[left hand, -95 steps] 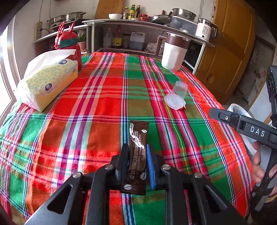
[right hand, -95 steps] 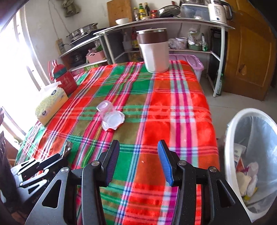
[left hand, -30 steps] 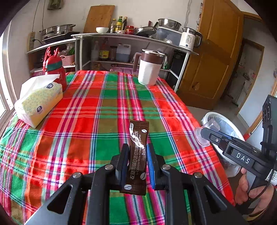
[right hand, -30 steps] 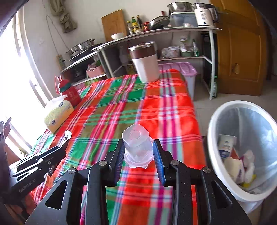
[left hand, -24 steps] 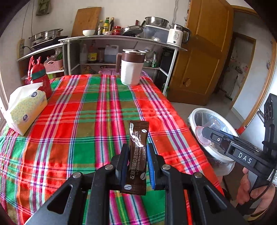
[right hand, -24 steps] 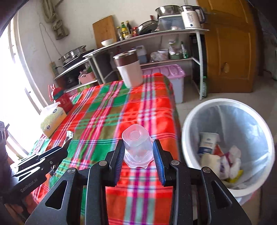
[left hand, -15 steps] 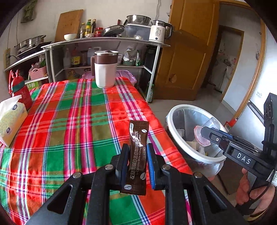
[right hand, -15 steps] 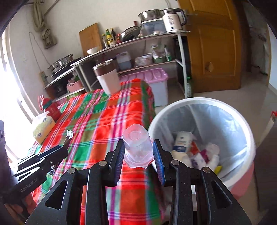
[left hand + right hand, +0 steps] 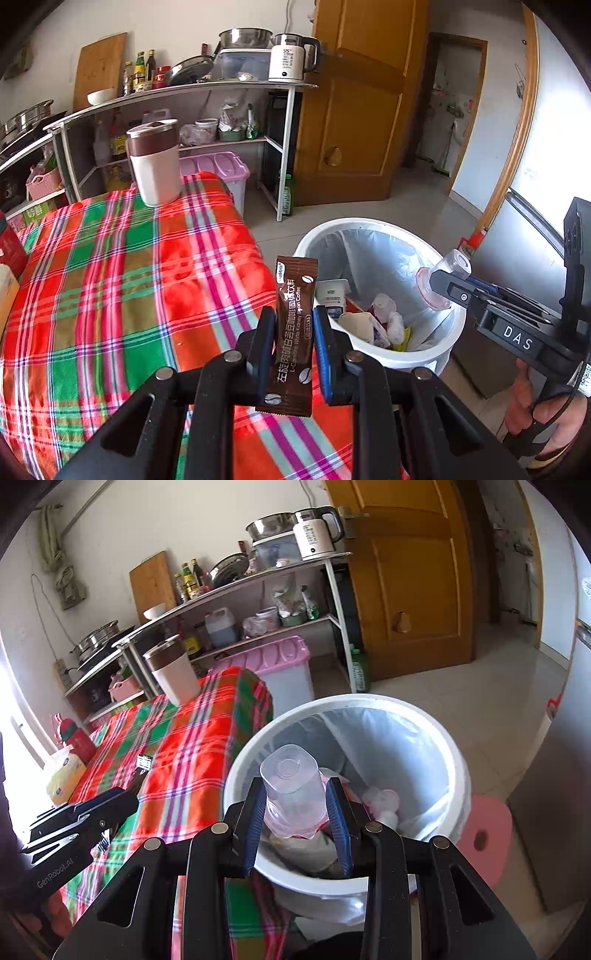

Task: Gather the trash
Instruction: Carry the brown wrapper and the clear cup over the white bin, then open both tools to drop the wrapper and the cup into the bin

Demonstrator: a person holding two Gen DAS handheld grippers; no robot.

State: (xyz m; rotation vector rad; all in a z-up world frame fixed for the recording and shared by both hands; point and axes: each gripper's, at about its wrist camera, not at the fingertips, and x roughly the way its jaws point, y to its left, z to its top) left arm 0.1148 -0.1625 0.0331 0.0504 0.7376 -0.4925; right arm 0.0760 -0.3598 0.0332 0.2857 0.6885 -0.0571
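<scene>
My left gripper (image 9: 293, 325) is shut on a brown coffee sachet (image 9: 293, 332), held upright over the right edge of the plaid table (image 9: 110, 280), just left of the white trash bin (image 9: 373, 229). My right gripper (image 9: 295, 805) is shut on a clear plastic cup (image 9: 291, 786) with its base pointing away, hanging over the bin (image 9: 454, 768). In the left wrist view the right gripper (image 9: 439, 284) and its cup (image 9: 443, 273) sit above the bin's right rim. The bin has a clear liner and several bits of trash. The left gripper (image 9: 122, 797) shows at the lower left of the right wrist view.
A brown-and-white tumbler (image 9: 155, 162) stands at the table's far end, before a metal shelf rack (image 9: 184, 96) with pots, bottles and a kettle. A pink-lidded storage box (image 9: 280, 664) sits beside the rack. A wooden door (image 9: 413, 572), tiled floor and a pink stool (image 9: 484, 834) lie beyond the bin.
Both grippers have swung right from over the table toward the bin, each still holding its item. The cup now hangs over the bin opening and the sachet has reached the table's edge.
</scene>
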